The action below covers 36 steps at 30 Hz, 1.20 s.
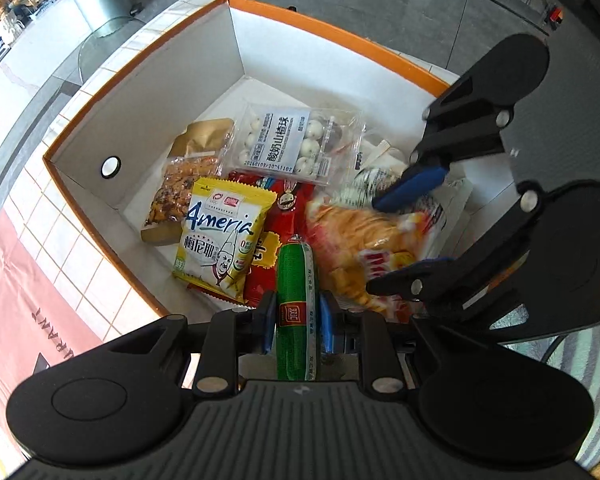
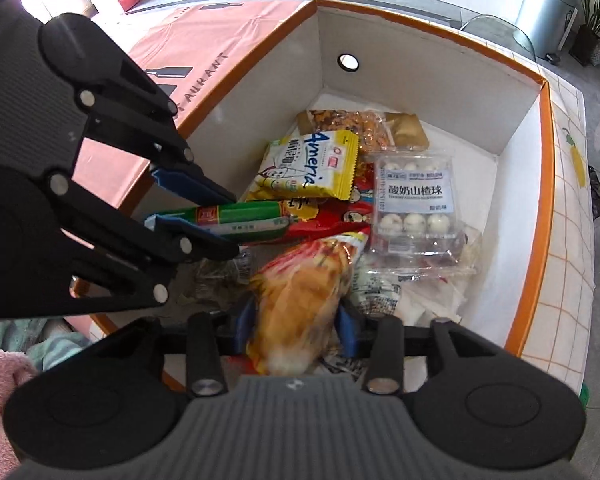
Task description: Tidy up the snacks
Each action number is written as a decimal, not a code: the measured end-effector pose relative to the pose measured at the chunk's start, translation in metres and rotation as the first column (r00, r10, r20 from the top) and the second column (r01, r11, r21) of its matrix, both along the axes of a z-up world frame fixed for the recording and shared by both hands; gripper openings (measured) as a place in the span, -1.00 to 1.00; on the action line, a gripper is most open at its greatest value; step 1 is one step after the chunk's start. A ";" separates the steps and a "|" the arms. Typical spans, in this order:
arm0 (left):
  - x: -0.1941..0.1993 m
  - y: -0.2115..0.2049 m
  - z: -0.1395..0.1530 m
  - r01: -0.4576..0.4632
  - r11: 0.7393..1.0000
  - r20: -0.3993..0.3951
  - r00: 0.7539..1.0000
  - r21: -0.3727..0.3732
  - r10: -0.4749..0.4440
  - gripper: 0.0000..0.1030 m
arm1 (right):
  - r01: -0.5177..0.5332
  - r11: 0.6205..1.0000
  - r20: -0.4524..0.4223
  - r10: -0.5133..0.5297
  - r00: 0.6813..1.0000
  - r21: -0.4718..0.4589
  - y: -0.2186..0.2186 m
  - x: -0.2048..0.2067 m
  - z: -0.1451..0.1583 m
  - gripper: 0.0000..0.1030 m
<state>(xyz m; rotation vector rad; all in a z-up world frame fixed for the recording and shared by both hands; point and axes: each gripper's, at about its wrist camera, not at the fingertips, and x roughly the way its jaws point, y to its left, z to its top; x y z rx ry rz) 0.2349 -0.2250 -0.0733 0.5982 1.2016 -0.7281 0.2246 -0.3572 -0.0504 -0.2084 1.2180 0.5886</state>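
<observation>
The left hand-held gripper [image 1: 297, 316] was closed on a green plastic-cased sausage stick with a red label [image 1: 296, 304], pinched near its middle between the blue pads, its free end hanging over the open orange-rimmed white cardboard box [image 1: 148, 120]. The right hand-held gripper [image 2: 296, 320] was clamped around a crinkly orange-and-yellow crisp bag [image 2: 300, 300], which looked blurred, so it may well have been in motion. Both held snacks sat just above the pile, and the two tools were close together over the near end of the box, so a careless move could have knocked one into the other or dragged a loose packet out. The smooth sausage casing could also have slipped through the pads if tilted, and the puffy bag might have been crushed by a firm squeeze. Inside the box lay a yellow Ameria biscuit packet [image 1: 220, 236] on top of a red snack bag [image 1: 288, 204], a clear tray of white coated hawthorn balls [image 1: 284, 140], a gold-topped bag of brown nut brittle [image 1: 184, 184], and some pale wrappers [image 1: 376, 176] towards the right. The box stood on a white tiled tabletop [image 1: 60, 264] beside a pink cloth [image 1: 24, 312].
</observation>
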 end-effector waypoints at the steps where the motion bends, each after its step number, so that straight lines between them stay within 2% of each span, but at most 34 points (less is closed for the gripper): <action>1: 0.000 0.000 -0.001 -0.001 1.000 0.000 1.000 0.003 0.001 -0.51 | 0.004 1.000 -0.004 -0.004 1.000 0.001 -0.001 0.001 0.001 -0.02; 5: -0.003 -0.001 0.000 0.002 1.000 0.020 1.000 0.008 -0.002 -0.50 | 0.019 1.000 -0.008 -0.019 1.000 -0.010 -0.001 0.003 0.006 0.08; 7: -0.004 0.000 0.004 -0.006 1.000 0.023 1.000 -0.008 0.006 -0.47 | 0.029 1.000 -0.007 -0.029 1.000 -0.012 -0.001 0.002 0.010 0.23; 11: -0.012 0.006 0.019 -0.043 0.997 0.048 0.998 -0.065 0.046 -0.45 | 0.075 0.997 -0.016 -0.075 0.997 -0.009 -0.002 -0.003 0.019 0.27; 14: -0.021 0.020 0.040 -0.095 0.987 0.072 0.992 -0.128 0.104 -0.43 | 0.142 0.990 -0.011 -0.142 0.990 0.004 -0.004 -0.010 0.034 0.28; 18: -0.038 0.041 0.073 -0.192 0.961 0.122 0.968 -0.200 0.219 -0.34 | 0.216 0.976 0.035 -0.217 0.975 0.032 -0.002 -0.026 0.060 0.33; 20: -0.050 0.053 0.089 -0.232 0.947 0.161 0.949 -0.223 0.270 -0.30 | 0.252 0.966 0.064 -0.255 0.965 0.054 0.002 -0.035 0.074 0.33; 23: -0.069 0.071 0.108 -0.284 0.919 0.204 0.917 -0.273 0.344 -0.19 | 0.300 0.950 0.102 -0.309 0.946 0.092 0.007 -0.051 0.093 0.45; 26: -0.086 0.091 0.118 -0.322 0.883 0.230 0.882 -0.343 0.411 -0.14 | 0.329 0.937 0.164 -0.346 0.924 0.119 0.016 -0.072 0.112 0.51; 28: -0.101 0.105 0.121 -0.355 0.853 0.248 0.850 -0.383 0.465 -0.04 | 0.353 0.926 0.210 -0.375 0.903 0.136 0.022 -0.087 0.119 0.63; 32: -0.135 0.127 0.119 -0.408 0.808 0.309 0.773 -0.425 0.554 0.13 | 0.420 0.883 0.229 -0.461 0.857 0.209 0.033 -0.122 0.121 0.63; 34: -0.147 0.138 0.117 -0.436 0.781 0.315 0.741 -0.447 0.594 0.17 | 0.450 0.861 0.232 -0.501 0.834 0.238 0.039 -0.137 0.118 0.63; 36: -0.157 0.145 0.114 -0.450 0.765 0.324 0.717 -0.460 0.617 0.25 | 0.475 0.843 0.256 -0.532 0.807 0.253 0.045 -0.152 0.116 0.63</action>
